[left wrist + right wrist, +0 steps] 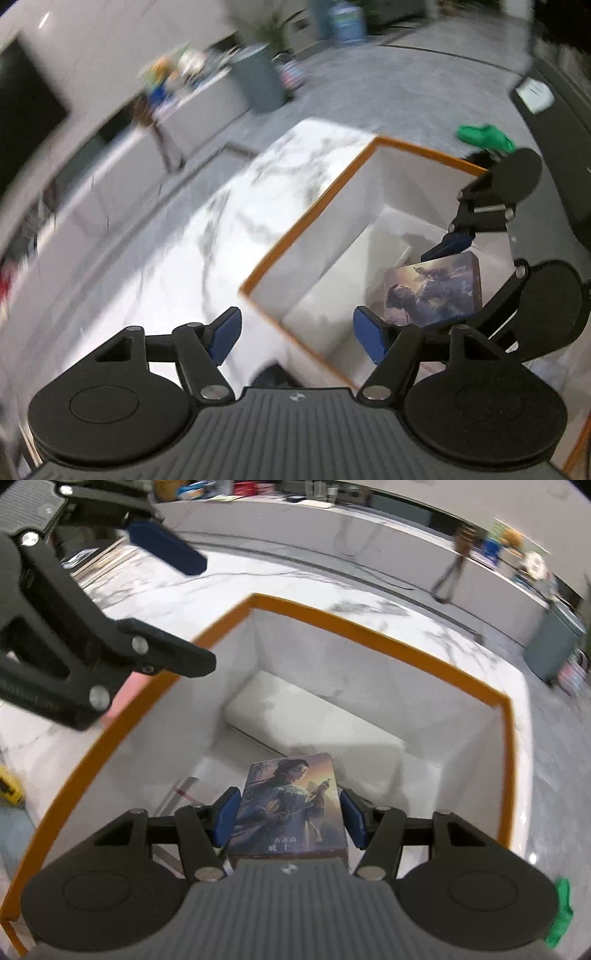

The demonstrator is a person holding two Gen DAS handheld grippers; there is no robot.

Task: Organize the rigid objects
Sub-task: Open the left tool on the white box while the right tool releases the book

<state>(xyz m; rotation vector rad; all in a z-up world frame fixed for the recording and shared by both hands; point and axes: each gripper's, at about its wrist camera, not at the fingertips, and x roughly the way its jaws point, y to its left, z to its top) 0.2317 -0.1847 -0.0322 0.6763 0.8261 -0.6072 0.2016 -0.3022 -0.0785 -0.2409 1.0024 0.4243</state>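
An illustrated card box showing a painted figure sits between the blue pads of my right gripper, which is shut on it. It hangs low inside a white carton with an orange rim, above a flat white box on the carton's floor. In the left wrist view the same card box appears at the right, in the carton. My left gripper is open and holds nothing, above the carton's near corner. From the right wrist view the left gripper hovers at the upper left, over the carton's left edge.
The carton stands on a marble-patterned table. A green cloth lies beyond the carton, a yellow object at the table's left edge. A grey bin and a long cluttered counter stand farther off.
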